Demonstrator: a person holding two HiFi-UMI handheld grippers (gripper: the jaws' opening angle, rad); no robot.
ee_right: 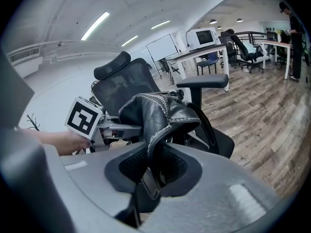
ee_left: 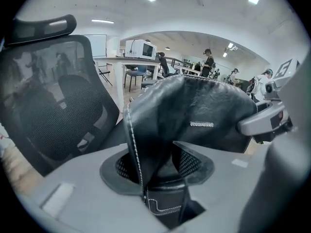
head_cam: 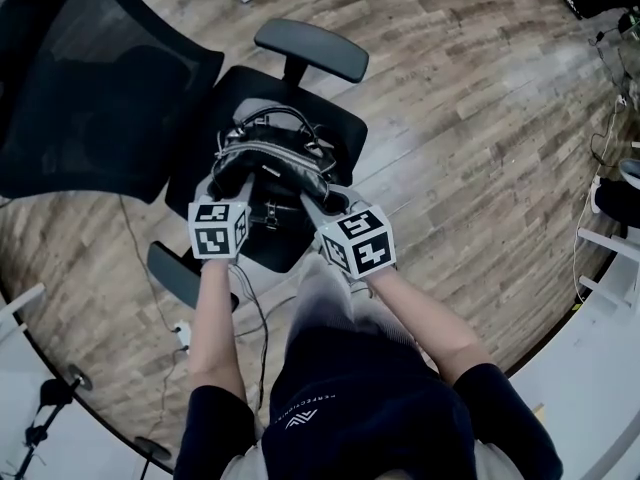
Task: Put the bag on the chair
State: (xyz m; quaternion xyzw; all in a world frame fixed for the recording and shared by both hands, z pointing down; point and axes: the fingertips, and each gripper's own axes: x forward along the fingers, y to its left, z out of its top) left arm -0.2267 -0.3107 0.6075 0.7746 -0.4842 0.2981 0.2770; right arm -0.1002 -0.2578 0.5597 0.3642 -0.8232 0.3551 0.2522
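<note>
Left gripper (head_cam: 227, 175) reaches over the front of the chair (head_cam: 335, 120), its jaws released and standing apart around a fold of the black leather bag (head_cam: 270, 153). In the left gripper view, the leather rises between the two mesh-faced pads (ee_left: 187, 160), with part of each pad's face bare beside it. Right gripper (head_cam: 325, 201) comes in over the same front edge of the chair, on the person's right side, and its jaws are loose as well. In the right gripper view, a stitched leather fold and a strap (ee_right: 145, 181) pass between that gripper's jaws, and the pads do not clamp them.

The bag sits on the chair's seat, upright and crumpled, with its handles (head_cam: 272, 118) arched over its top toward the backrest (head_cam: 90, 78). The backrest is dark mesh and stands behind the bag. One armrest (head_cam: 312, 48) juts out on the far side of the seat, and the other armrest (head_cam: 180, 273) sits just beside the left gripper's marker cube (head_cam: 218, 230). The chair stands on a wooden floor (head_cam: 480, 118). Bare forearms (head_cam: 215, 318) lead back from both grippers.
</note>
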